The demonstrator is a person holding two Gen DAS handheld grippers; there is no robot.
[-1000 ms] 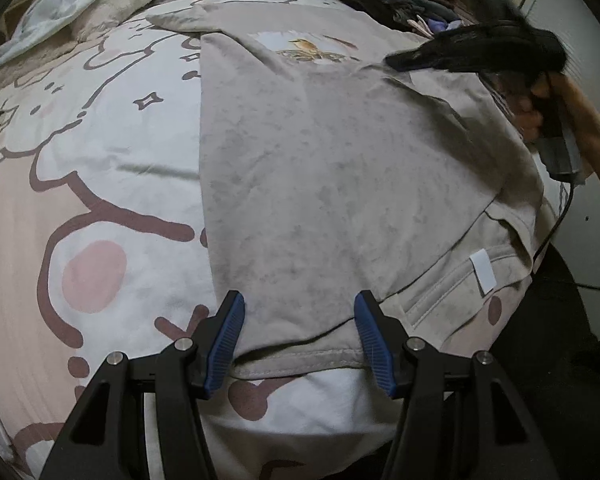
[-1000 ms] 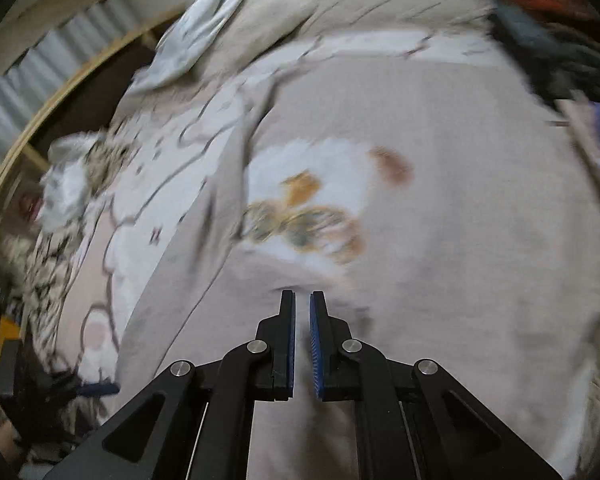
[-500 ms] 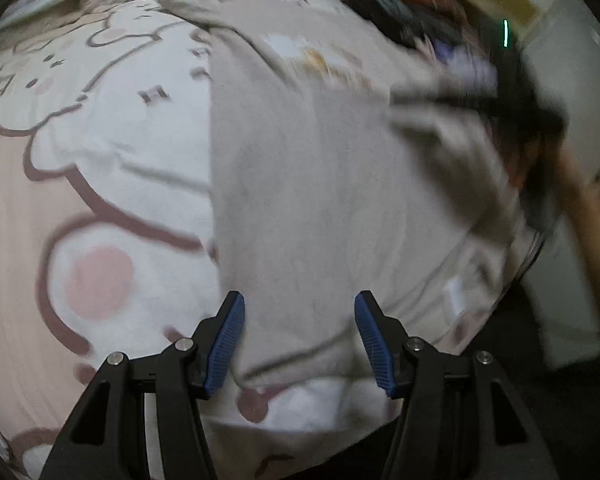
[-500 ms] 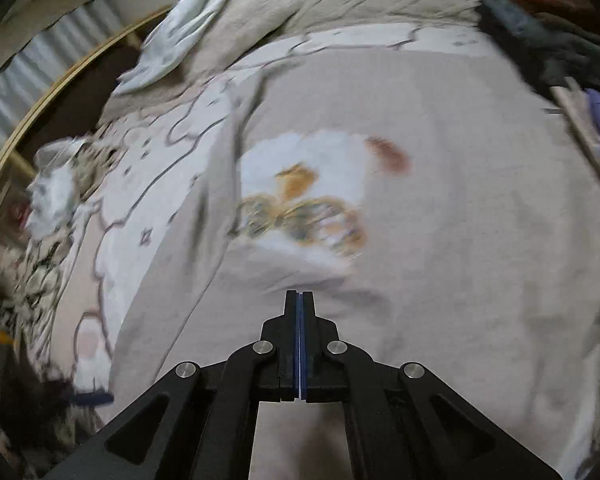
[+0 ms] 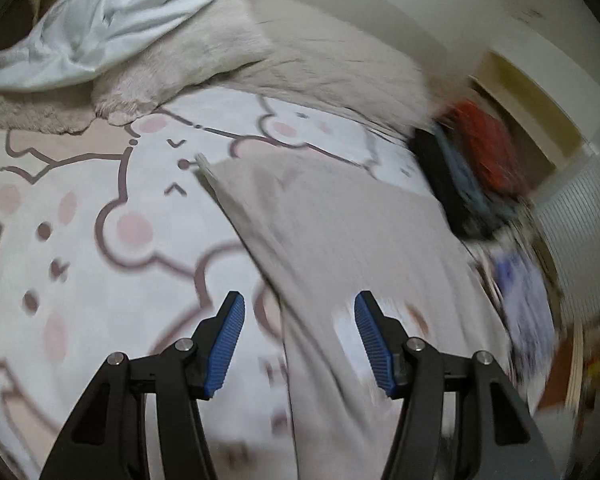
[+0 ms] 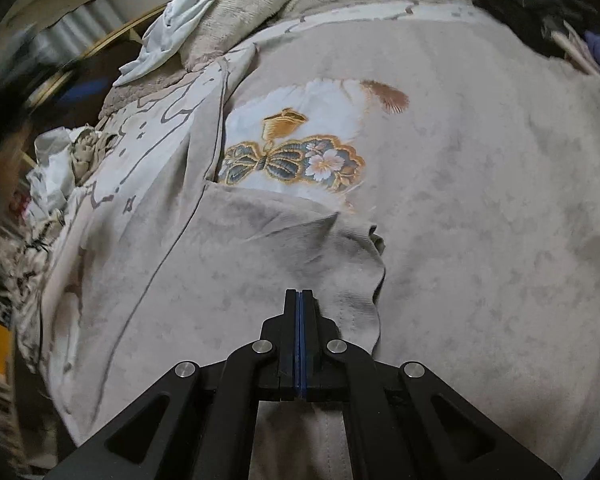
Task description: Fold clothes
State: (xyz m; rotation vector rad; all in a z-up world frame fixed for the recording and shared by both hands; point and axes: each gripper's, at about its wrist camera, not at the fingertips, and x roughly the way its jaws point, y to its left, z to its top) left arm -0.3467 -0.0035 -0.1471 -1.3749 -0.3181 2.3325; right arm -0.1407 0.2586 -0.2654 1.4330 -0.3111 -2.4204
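Right wrist view, beige t-shirt [image 6: 480, 200], floral print [image 6: 296, 152], no legible writing

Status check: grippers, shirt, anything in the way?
Left hand-held gripper open, empty. Right hand-held gripper shut. Beige shirt sleeve folded in. Nothing blocking.

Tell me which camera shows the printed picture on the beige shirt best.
The right wrist view. There the printed picture on the beige shirt is sharp and nearly whole, only its lower edge covered by a folded flap. The left wrist view shows just a blurred white patch of it between the open fingers.
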